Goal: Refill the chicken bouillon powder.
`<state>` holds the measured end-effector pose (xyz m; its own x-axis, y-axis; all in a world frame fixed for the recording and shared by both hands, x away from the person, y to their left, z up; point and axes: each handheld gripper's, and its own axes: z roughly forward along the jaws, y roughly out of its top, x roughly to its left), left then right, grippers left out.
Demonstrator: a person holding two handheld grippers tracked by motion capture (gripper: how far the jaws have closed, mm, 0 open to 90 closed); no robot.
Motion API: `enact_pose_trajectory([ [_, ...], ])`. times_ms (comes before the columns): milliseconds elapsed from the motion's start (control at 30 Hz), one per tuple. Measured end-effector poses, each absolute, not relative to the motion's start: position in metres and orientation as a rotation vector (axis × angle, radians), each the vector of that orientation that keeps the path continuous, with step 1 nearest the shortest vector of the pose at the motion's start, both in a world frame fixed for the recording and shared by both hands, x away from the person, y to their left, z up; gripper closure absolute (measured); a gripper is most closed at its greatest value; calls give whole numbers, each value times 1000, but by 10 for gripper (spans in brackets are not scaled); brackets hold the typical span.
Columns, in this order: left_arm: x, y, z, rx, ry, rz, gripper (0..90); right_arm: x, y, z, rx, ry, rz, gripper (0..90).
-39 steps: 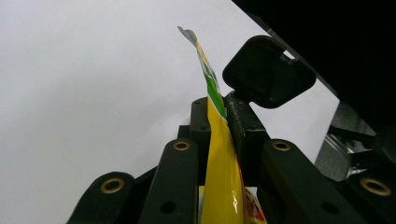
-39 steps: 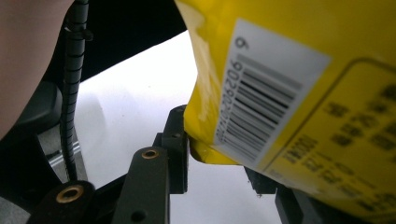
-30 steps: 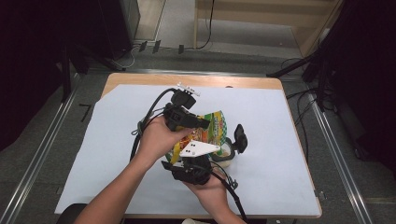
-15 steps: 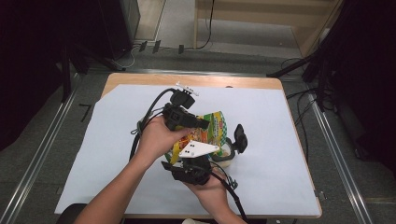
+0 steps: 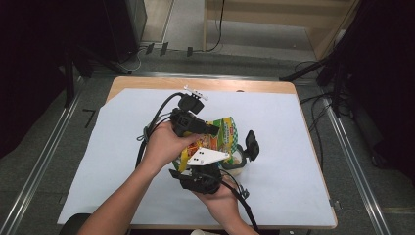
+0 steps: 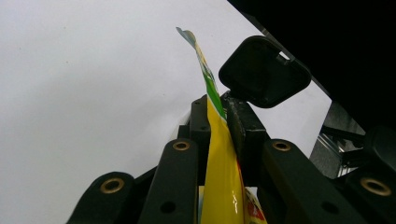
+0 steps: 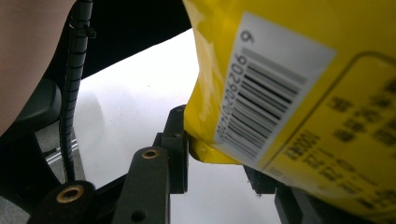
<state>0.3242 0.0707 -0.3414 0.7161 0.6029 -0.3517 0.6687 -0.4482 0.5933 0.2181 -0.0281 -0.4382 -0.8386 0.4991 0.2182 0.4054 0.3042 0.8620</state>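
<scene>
A yellow and green snack bag (image 5: pixel 222 131) is held above the middle of the white-covered table (image 5: pixel 293 127) between both hands. My left gripper (image 6: pixel 219 123) is shut on the bag's thin edge (image 6: pixel 212 93), which stands up between its jaws. In the high view that left gripper (image 5: pixel 213 129) points right from the upper hand. My right gripper (image 7: pixel 217 161) grips the bag's lower corner (image 7: pixel 280 84), the side with the barcode; its far jaw is partly hidden under the bag. In the high view the right gripper (image 5: pixel 200 178) sits below the bag with its grey plate on top.
A small pale bowl (image 5: pixel 236 159) stands just right of the bag, and a black paddle-shaped piece (image 5: pixel 251 144) rises beside it, also seen past my left jaws (image 6: pixel 264 70). Cables trail from both grippers. The floor and metal rails surround the table.
</scene>
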Motion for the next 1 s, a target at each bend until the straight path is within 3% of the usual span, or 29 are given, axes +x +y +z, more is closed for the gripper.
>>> enact_pose_trajectory([
  [1000,327,73,-342,2168,958,-155,817,217,-28,-436,846,2464,1572,664],
])
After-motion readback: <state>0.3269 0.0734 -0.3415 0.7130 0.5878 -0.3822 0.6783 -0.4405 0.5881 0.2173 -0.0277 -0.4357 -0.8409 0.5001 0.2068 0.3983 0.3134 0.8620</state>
